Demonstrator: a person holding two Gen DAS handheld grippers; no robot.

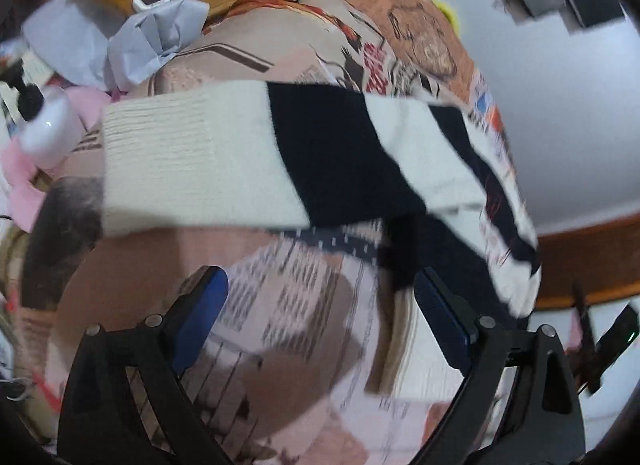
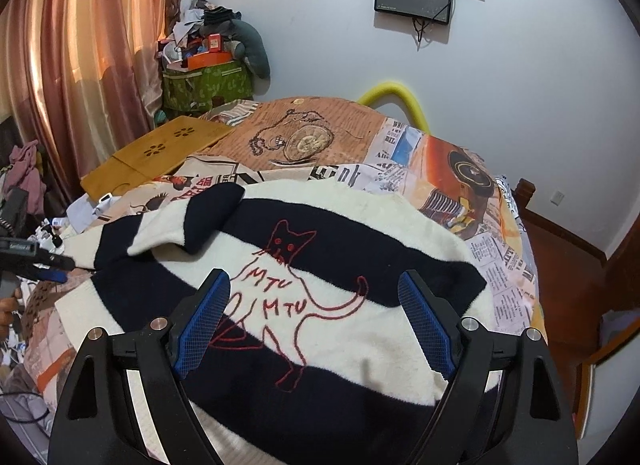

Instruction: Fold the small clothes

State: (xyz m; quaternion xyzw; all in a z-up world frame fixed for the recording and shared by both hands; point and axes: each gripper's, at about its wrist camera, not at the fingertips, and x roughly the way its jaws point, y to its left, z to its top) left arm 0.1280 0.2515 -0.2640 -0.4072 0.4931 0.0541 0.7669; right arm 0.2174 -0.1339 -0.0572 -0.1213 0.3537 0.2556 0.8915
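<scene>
A small cream and navy striped sweater (image 2: pixel 360 277) with a red cat outline lies flat on the bed. Its left sleeve (image 2: pixel 168 233) is folded over the body. In the left wrist view the sleeve (image 1: pixel 256 153) stretches across the frame, its cream cuff to the left. My left gripper (image 1: pixel 320 297) is open and empty, just below the sleeve. It also shows at the left edge of the right wrist view (image 2: pixel 48 265). My right gripper (image 2: pixel 314 289) is open and empty, above the sweater's middle.
The bedspread (image 2: pixel 460 177) has a newspaper and pocket-watch print. A wooden lap tray (image 2: pixel 156 157) lies at the bed's far left. Crumpled paper (image 1: pixel 156 37) and a white bottle (image 1: pixel 48 129) sit left. A cluttered green bag (image 2: pixel 204 85) stands by the curtain.
</scene>
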